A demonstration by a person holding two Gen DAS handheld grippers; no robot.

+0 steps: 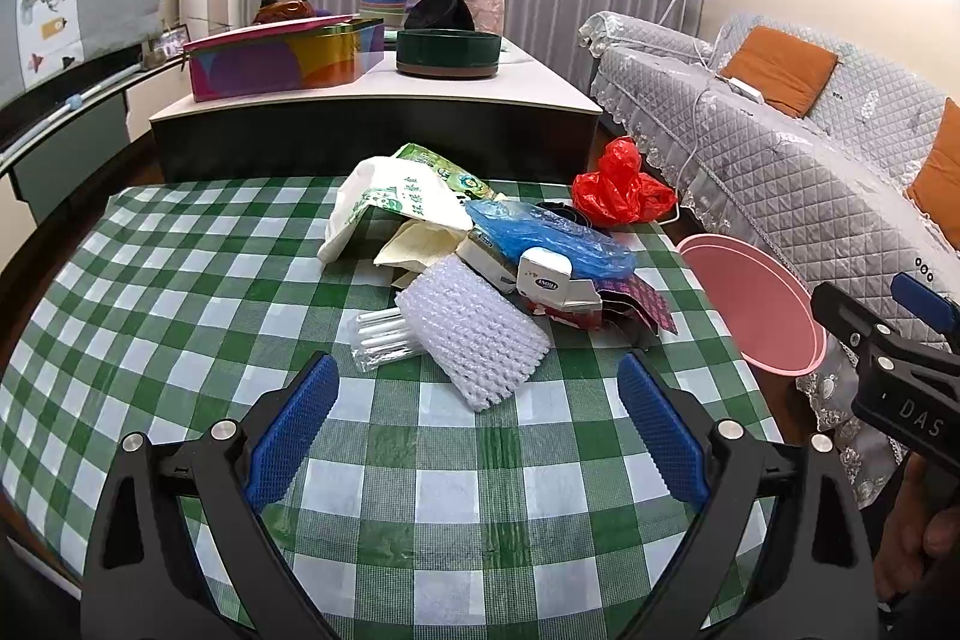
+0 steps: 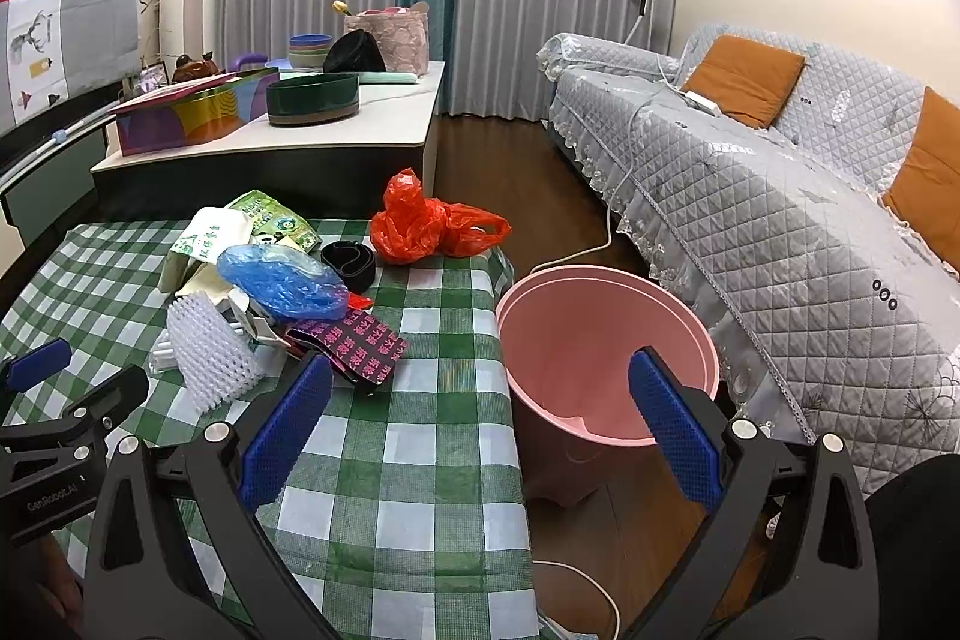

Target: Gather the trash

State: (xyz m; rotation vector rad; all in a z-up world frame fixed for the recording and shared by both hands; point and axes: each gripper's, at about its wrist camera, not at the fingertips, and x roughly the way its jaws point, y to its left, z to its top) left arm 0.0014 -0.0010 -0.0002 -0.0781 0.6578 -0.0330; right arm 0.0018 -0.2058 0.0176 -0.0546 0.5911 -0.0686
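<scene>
A heap of trash lies on the green-checked table (image 1: 180, 310) (image 2: 408, 460): a white foam net (image 1: 474, 340) (image 2: 210, 358), a clear tube pack (image 1: 381, 337), a blue plastic bag (image 1: 546, 235) (image 2: 282, 280), a white-and-green bag (image 1: 390, 202), a small white carton (image 1: 546, 274) and a dark patterned wrapper (image 2: 354, 340). At the far corner sits a red plastic bag (image 1: 621, 187) (image 2: 429, 223). A pink bin (image 1: 750, 304) (image 2: 600, 340) stands on the floor beside the table's right edge. My left gripper (image 1: 477, 376) is open just short of the foam net. My right gripper (image 2: 480, 370) is open over the table edge and bin, holding nothing.
Behind the table stands a low cabinet (image 2: 336, 142) with a colourful tin (image 1: 282, 61) and a round green box (image 1: 447, 52). A grey quilted sofa (image 2: 780, 220) with orange cushions runs along the right. A white cable (image 2: 576, 256) trails over the wooden floor near the bin.
</scene>
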